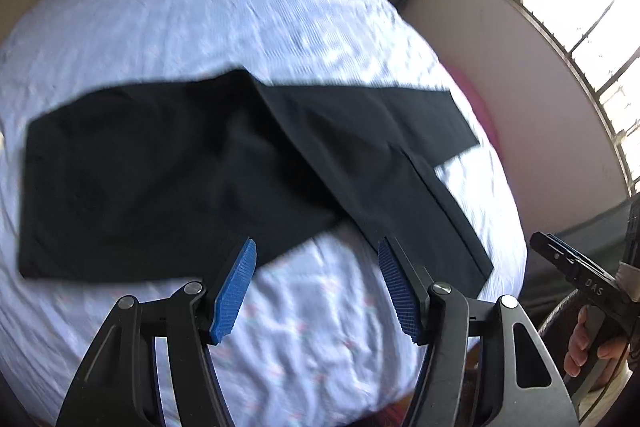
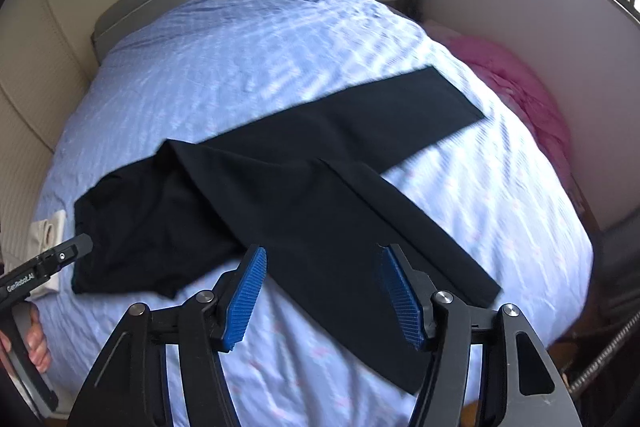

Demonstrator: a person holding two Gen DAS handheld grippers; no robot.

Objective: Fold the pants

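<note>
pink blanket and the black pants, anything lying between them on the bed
Nothing: in the right wrist view only bare blue bedsheet lies between the pink blanket and the black pants.

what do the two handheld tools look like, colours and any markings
Both tools are matte black with two angled fingers, each carrying a ribbed blue pad and round silver pivot pins. The left tool has white "GenRobot.AI" lettering along its body in the right wrist view. The right tool shows white letters "DAS" on its side in the left wrist view. Each has a black handle; a light beige cuff sits behind the left one.
</note>
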